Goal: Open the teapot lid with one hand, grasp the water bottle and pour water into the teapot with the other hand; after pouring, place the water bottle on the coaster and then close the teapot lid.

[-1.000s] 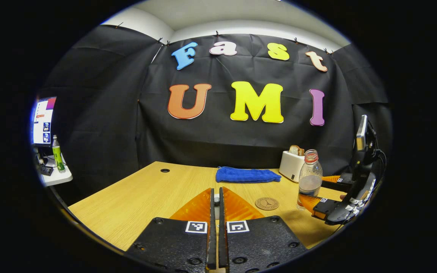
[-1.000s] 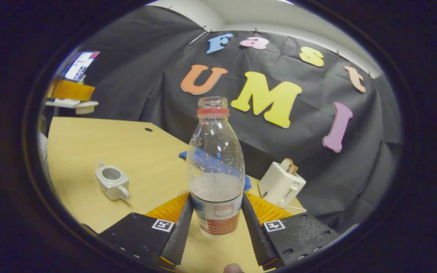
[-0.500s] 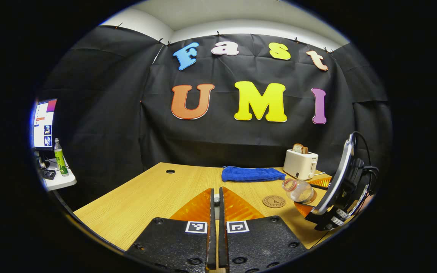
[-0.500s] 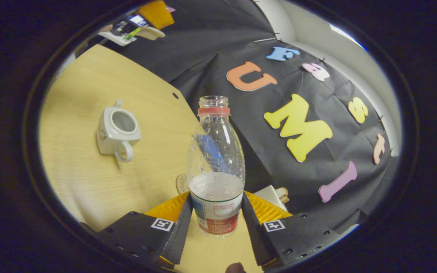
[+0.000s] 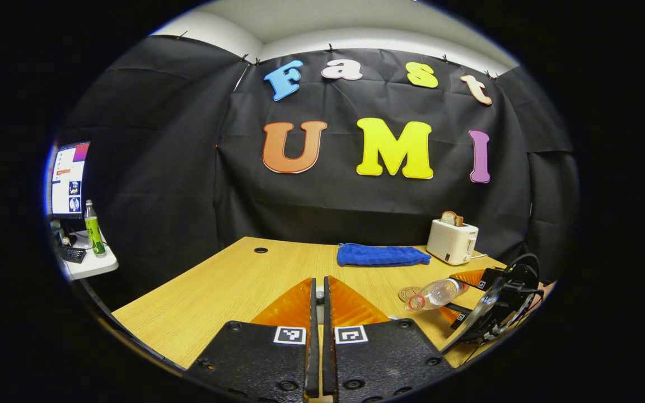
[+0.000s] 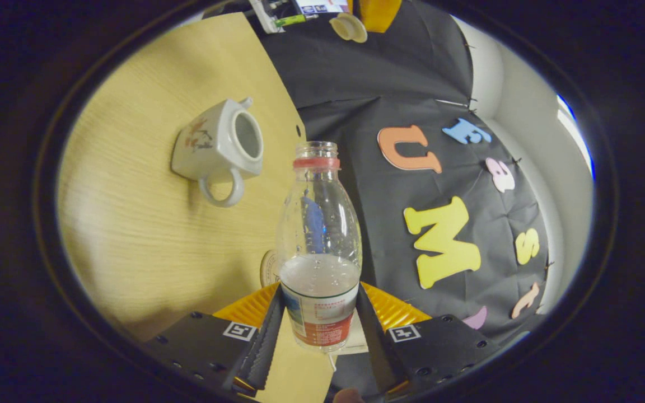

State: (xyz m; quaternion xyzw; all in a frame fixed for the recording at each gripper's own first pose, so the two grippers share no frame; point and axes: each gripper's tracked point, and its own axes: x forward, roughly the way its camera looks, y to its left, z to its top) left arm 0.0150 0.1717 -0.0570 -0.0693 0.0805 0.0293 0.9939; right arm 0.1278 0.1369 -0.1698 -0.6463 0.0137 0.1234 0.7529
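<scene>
Between the right gripper fingers, the uncapped water bottle is clamped at its label; it has tipped from upright a second ago to nearly horizontal, neck aimed at the lidless teapot on the wooden table. Seen from the left gripper view, the bottle lies sideways above the coaster. Left gripper jaws remain pressed together on a small lid knob, unchanged. Behind stand a blue towel, a toaster holding bread, and a side desk with a monitor.
</scene>
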